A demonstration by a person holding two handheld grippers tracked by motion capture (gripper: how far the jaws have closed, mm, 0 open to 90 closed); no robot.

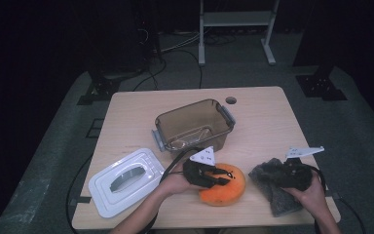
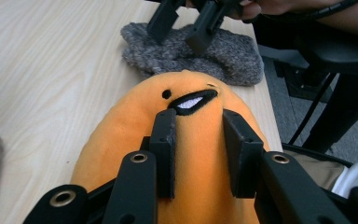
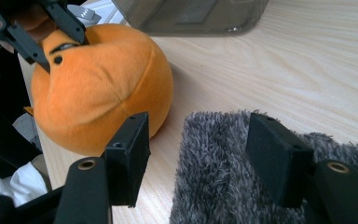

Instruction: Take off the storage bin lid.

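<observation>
Where left claw (image 2: 198, 154) pinches, orange plush (image 2: 135, 121)

The high view looks steeply down over the worktop (image 1: 268, 117). Both gripper views sit low and close, sharing the orange plush (image 2: 135, 126) at five o'clock.

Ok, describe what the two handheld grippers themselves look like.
Both the left gripper and the right gripper are black, with two flat rectangular jaws on linked bars with metal-ringed holes. Each carries a white three-cornered plate with dark marks and trails a black cable.
</observation>
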